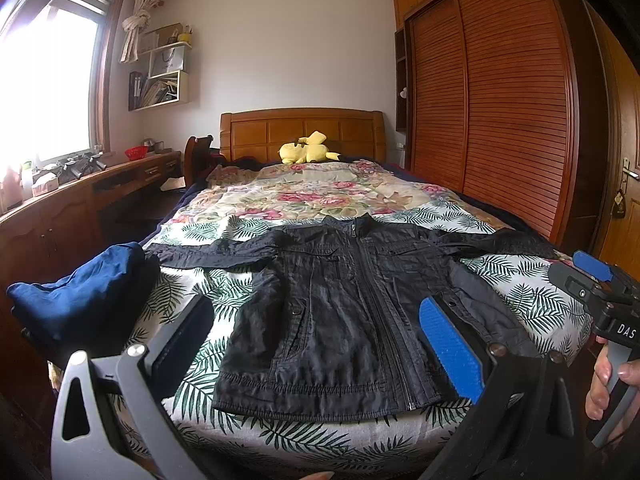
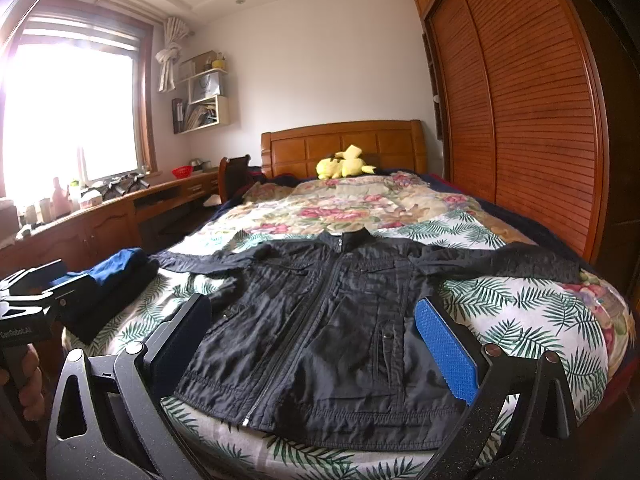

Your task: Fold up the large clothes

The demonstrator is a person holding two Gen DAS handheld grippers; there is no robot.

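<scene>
A black zip-up jacket (image 1: pixel 340 312) (image 2: pixel 336 328) lies flat, front up, on the bed, sleeves spread out to both sides and hem toward me. My left gripper (image 1: pixel 316 340) hovers open above the jacket's lower part, nothing between its fingers. My right gripper (image 2: pixel 316 340) is likewise open over the jacket's hem, empty. In the left wrist view the right gripper (image 1: pixel 600 280) shows at the right edge, held by a hand (image 1: pixel 604 380). In the right wrist view the left gripper (image 2: pixel 36 296) appears at the left edge.
A folded blue and dark garment (image 1: pixel 80 296) (image 2: pixel 112 280) sits at the bed's left edge. The bedcover (image 1: pixel 304 196) has leaf and flower prints. A yellow plush toy (image 1: pixel 306 148) rests by the headboard. A wooden wardrobe (image 1: pixel 500 100) stands right, a desk (image 1: pixel 80 196) left.
</scene>
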